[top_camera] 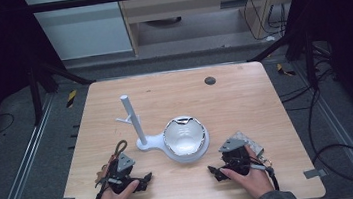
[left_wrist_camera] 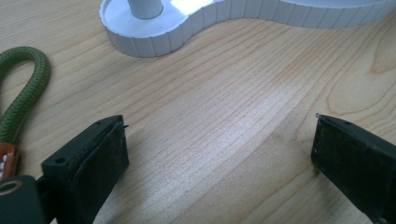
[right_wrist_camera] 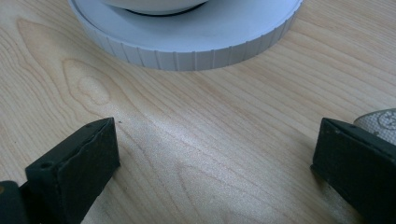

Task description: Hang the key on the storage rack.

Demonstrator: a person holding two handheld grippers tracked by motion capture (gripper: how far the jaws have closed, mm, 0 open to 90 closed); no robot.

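A white stand (top_camera: pixel 149 142) sits mid-table, with an upright post (top_camera: pixel 131 115) bearing a side peg. Its round base plate (top_camera: pixel 202 147) carries a shiny silver bowl (top_camera: pixel 183 135). My left gripper (top_camera: pixel 124 172) rests on the table in front of the post, open, with bare wood between its jaws (left_wrist_camera: pixel 219 126). A green rope loop (top_camera: pixel 119 147) lies just beside it (left_wrist_camera: pixel 28 88). My right gripper (top_camera: pixel 235 159) rests in front and to the right of the bowl, open with nothing between its jaws (right_wrist_camera: pixel 217 123). The ribbed base plate edge (right_wrist_camera: pixel 187 46) lies right ahead of it.
A pale textured flat pad (top_camera: pixel 250 144) lies under the right gripper's outer side (right_wrist_camera: pixel 380 120). A small dark round spot (top_camera: pixel 209 80) marks the far part of the wooden table (top_camera: pixel 174 94). Black frame struts and floor cables surround the table.
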